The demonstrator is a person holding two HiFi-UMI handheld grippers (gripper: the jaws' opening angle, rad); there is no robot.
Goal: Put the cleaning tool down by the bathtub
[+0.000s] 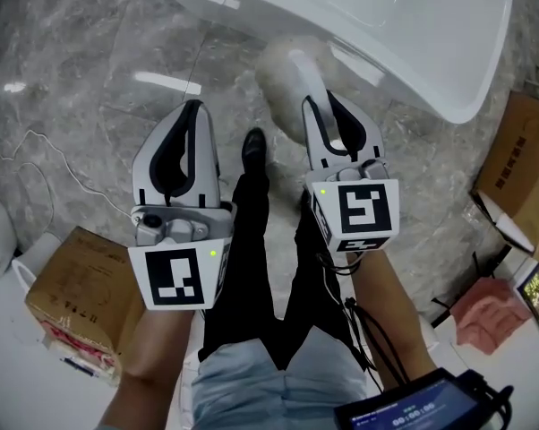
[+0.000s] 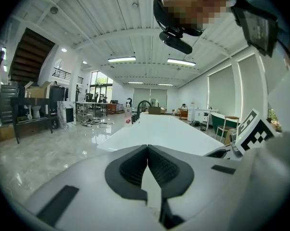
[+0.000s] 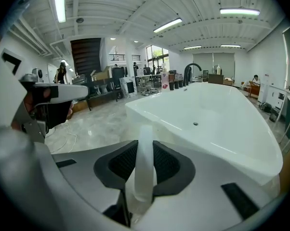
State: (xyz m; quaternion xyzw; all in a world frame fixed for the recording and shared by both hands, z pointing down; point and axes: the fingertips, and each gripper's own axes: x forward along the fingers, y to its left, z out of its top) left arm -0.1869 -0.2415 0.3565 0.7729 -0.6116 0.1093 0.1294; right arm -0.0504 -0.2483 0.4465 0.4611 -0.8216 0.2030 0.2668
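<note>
- Two grippers are pointing forward and down over the grey marble floor (image 1: 81,79), side by side, with the person's legs (image 1: 252,267) showing between and below them.
- The right gripper (image 3: 146,146) is clamping its ribbed pads on the white handle (image 3: 144,172) of the cleaning tool (image 1: 295,83). The handle is standing up between the jaws, gripped near its end.
- The left gripper (image 2: 147,150) is carrying nothing: its jaws are pressing together with no gap.
- Just beyond the right gripper's tips the tool's pale, fuzzy-looking head (image 1: 280,61) is hanging low over the floor. Whether it is touching the floor I cannot tell.
- The tool is probably light, with a soft, forgiving head. The handle looks like smooth, stiff plastic, so it may be inclined to swivel or slide in the pads. Taking it on the handle, as now, seems the sensible hold, since the head would only squash.
- Ahead of both grippers, past the head, the white bathtub (image 1: 404,34) is filling the view, with a dark tap (image 3: 192,70) at its far end.
- Out to the sides, one cardboard box (image 1: 72,294) is sitting behind and left of the left gripper, and another (image 1: 520,164) well to the right of the right one.
</note>
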